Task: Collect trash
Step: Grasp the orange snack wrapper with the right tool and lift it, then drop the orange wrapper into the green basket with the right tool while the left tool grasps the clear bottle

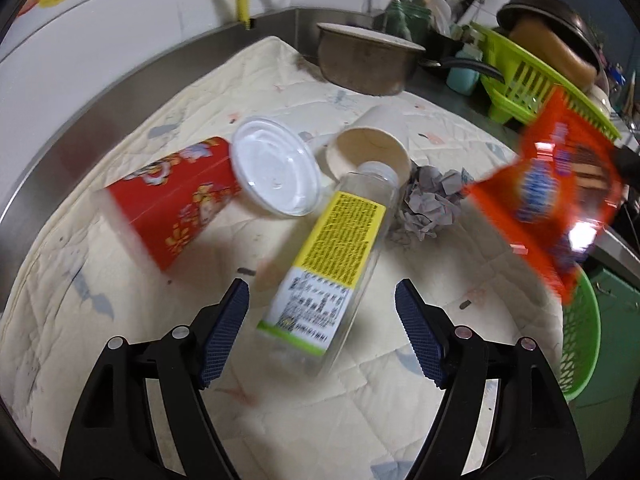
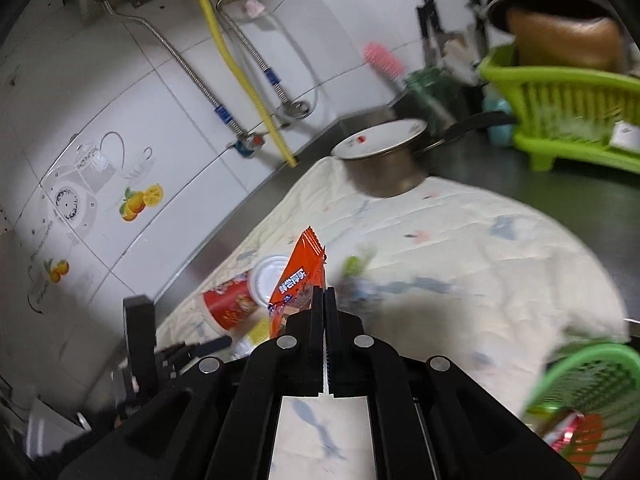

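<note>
My left gripper (image 1: 322, 294) stands open over a clear plastic bottle (image 1: 332, 264) with a yellow label, which lies on the quilted mat; its base lies between the fingers, not pinched. Beyond it lie a beige paper cup (image 1: 370, 148) on its side, a clear round lid (image 1: 276, 170), a red printed cup (image 1: 176, 200) and a crumpled grey paper (image 1: 430, 200). My right gripper (image 2: 324, 292) is shut on an orange snack wrapper (image 2: 298, 280), lifted above the mat; the same orange snack wrapper (image 1: 556, 196) hangs blurred at the right of the left wrist view. A green mesh basket (image 2: 592, 392) sits at the mat's right edge.
A metal pot (image 1: 368, 60) covered by a plate stands at the mat's far edge. A lime dish rack (image 1: 532, 80) with pans is at the far right. A steel rim and a tiled wall with pipes border the left. The quilted mat (image 2: 460, 264) covers the counter.
</note>
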